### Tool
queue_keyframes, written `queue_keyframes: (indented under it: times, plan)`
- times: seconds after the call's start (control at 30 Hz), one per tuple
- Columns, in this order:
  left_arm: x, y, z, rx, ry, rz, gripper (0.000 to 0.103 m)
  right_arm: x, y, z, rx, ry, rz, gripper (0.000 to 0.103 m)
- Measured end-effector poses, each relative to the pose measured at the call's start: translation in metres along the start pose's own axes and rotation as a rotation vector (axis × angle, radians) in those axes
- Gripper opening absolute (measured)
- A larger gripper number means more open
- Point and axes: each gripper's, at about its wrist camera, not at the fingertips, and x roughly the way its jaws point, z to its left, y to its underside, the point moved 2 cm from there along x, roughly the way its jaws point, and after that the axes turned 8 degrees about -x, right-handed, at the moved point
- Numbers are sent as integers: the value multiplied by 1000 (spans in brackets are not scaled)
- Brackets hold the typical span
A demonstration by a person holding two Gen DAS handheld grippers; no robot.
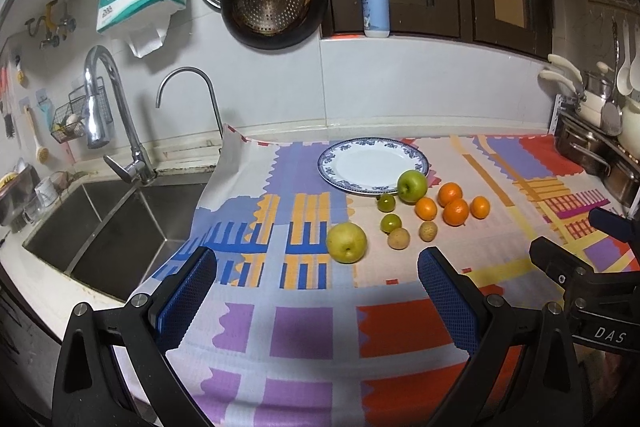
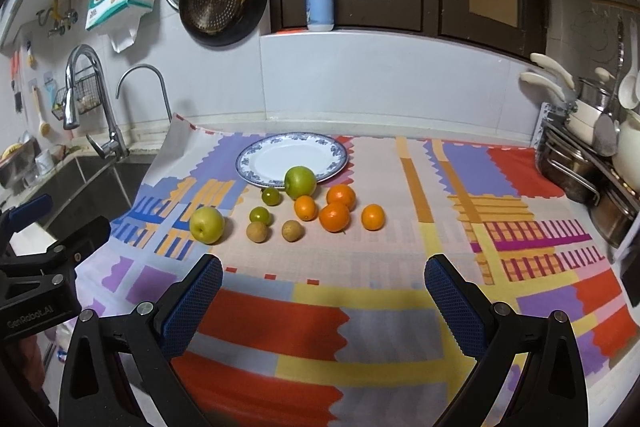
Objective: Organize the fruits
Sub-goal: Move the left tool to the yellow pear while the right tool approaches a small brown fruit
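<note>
Left wrist view: left gripper point(image 1: 316, 267) gapes wide, holding nothing — right gripper point(image 2: 323, 273) likewise. Beyond the fingertips lie four oranges point(image 2: 334, 216), two apples point(image 2: 300, 181), two limes point(image 2: 259, 215), two longans point(image 2: 256, 231) — one plate point(image 2: 256, 167) behind.

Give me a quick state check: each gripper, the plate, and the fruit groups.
Left gripper: open, empty.
Right gripper: open, empty.
Blue-rimmed white plate: holds no fruit; green apple sits at its near rim.
Yellow-green pear: on the patterned cloth, apart from the others.
Four oranges: clustered, off the plate.
Two small green citrus: off the plate.
Two small brown fruits: off the plate.
</note>
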Motion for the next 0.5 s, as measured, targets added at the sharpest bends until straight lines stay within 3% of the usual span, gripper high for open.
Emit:
queue_keyframes:
  times: [0.23,0.5]
  plan:
    - [37,-4,3,33,31,36,98,36,-8,11,-25,-19,40,96]
    - [92,-7,0,70,78,130,90,87,-15,14,-21,-41,118,85]
